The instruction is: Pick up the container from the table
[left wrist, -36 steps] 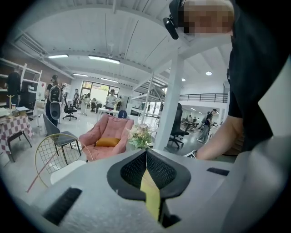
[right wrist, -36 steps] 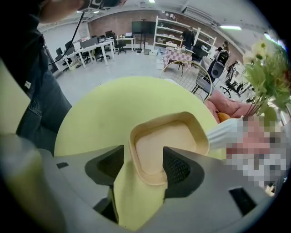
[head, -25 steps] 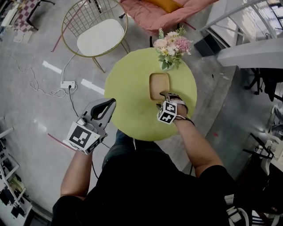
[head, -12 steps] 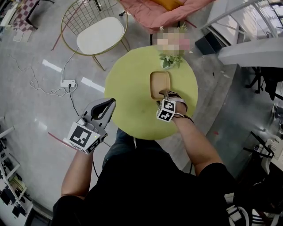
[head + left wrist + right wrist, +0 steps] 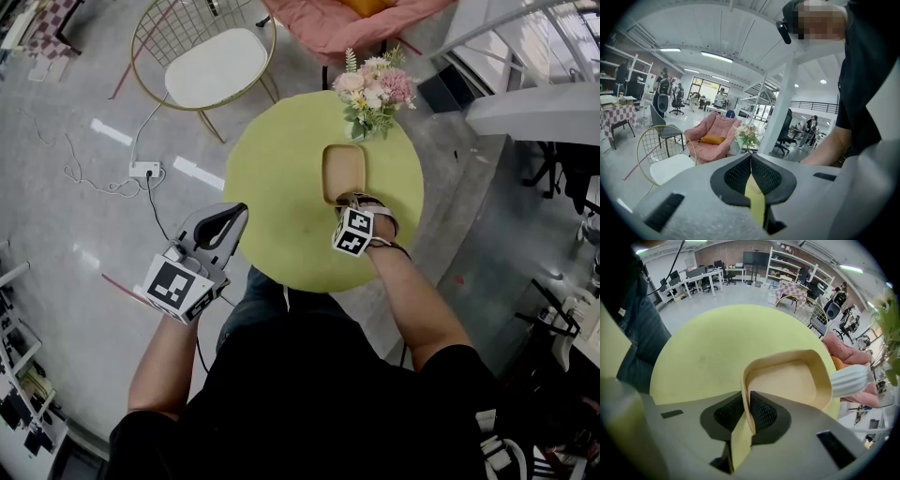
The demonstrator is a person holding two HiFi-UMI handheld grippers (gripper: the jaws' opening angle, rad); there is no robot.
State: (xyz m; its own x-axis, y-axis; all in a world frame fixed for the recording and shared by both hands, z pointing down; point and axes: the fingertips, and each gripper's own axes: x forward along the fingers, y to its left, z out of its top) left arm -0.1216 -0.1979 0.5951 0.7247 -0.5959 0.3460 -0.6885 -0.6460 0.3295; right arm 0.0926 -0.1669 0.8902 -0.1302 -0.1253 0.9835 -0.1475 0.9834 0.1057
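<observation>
**Rim gripped, lift not yet made**

The container, a shallow tan tray, sits on the far half of the round green table, just beside the flower vase. It looks flat on the tabletop, so I judge it not yet raised. The right gripper points down at its near rim. Its jaws have just been closing and now pinch the rim wall. The left gripper hangs off the table's edge, jaws pressed together and empty. Remaining: lift the tray clear.
</observation>
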